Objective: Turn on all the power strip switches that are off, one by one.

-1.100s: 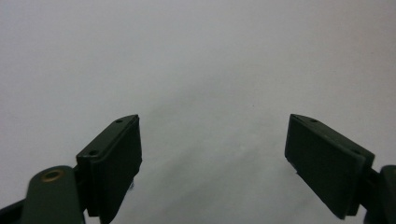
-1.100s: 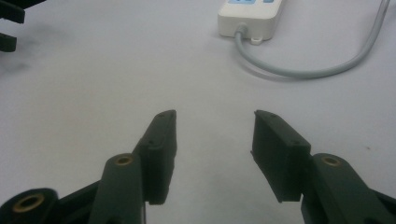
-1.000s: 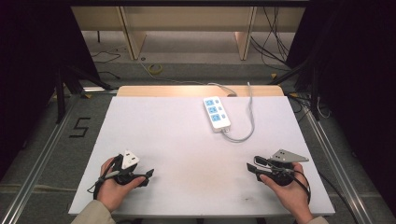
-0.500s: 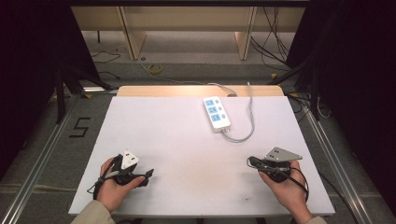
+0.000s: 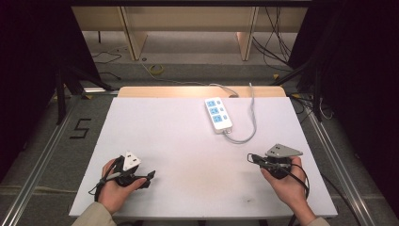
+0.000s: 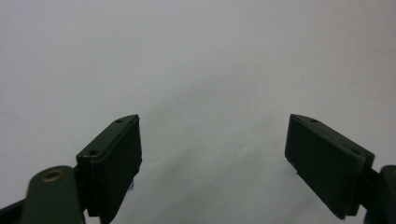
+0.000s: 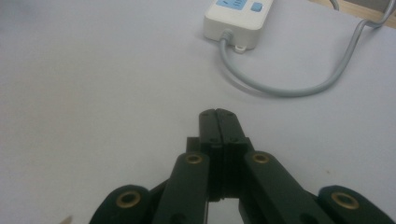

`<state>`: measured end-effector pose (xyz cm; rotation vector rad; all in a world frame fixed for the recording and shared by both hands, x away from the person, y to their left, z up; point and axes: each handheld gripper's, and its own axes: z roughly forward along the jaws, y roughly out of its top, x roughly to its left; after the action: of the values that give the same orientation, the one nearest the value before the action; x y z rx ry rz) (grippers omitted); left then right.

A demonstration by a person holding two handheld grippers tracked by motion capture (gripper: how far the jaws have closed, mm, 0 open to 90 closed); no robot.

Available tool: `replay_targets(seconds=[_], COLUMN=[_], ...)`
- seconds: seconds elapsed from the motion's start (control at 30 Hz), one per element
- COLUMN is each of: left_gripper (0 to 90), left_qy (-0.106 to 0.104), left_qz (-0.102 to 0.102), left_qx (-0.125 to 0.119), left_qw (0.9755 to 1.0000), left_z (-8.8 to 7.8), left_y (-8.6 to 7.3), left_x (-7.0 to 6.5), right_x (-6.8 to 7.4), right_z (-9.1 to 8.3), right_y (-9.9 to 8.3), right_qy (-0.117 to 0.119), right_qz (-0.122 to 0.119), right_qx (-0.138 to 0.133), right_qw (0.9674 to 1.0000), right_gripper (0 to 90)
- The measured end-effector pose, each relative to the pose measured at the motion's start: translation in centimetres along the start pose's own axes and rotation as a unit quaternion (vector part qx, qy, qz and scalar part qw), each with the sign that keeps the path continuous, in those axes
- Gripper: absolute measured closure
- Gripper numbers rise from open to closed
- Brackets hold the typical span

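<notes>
**Right jaws pressed together and empty, power strip ahead**

The right gripper (image 7: 218, 114) has its two black jaws pressed flat together with nothing between them; they have just been closing. The left gripper (image 6: 212, 154) holds its jaws spread wide over bare surface, empty too. Both rest low near the front edge of the white rectangular table (image 5: 179, 136), well apart from each other. The white plastic power strip with blue sockets (image 5: 218, 114) lies toward the far edge, its grey cable (image 5: 247, 134) looping back toward the right hand (image 5: 286, 181). To take the strip well, I judge the right jaws should part before the reach and straddle its narrow width, clear of the cable loop.
</notes>
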<state>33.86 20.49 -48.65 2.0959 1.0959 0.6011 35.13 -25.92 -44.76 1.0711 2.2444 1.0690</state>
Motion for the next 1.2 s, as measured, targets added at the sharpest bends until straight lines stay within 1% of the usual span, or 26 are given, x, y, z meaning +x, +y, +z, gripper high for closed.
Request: replay_targets(seconds=[0.23,0.7,0.83,0.97,1.2], left_gripper=[18.9,19.0,19.1,19.1,19.3], left_qy=[0.001,0.003,0.003,0.004,0.005], left_qz=[0.0,-0.004,-0.006,-0.005,-0.006], left_qx=[0.001,-0.003,-0.006,-0.008,-0.009], left_qw=[1.0,1.0,1.0,1.0,0.9999], left_z=[0.0,0.0,0.0,0.0,0.0], left_y=[0.0,-0.1,0.0,0.0,0.0], left_x=[0.0,0.1,0.1,0.1,0.1], right_x=[-0.3,-0.7,-1.0,-1.2,-1.4], right_z=[0.5,1.2,1.5,1.8,2.3], right_y=[1.1,2.2,2.8,3.3,4.3], right_qy=[-0.007,-0.008,-0.011,-0.01,-0.012], right_qz=[0.002,0.007,0.01,0.007,0.009], right_qx=[0.004,0.012,0.018,0.022,0.024], right_qw=[1.0,0.9999,0.9997,0.9997,0.9996], right_gripper=[90.0,90.0,90.0,90.0,90.0])
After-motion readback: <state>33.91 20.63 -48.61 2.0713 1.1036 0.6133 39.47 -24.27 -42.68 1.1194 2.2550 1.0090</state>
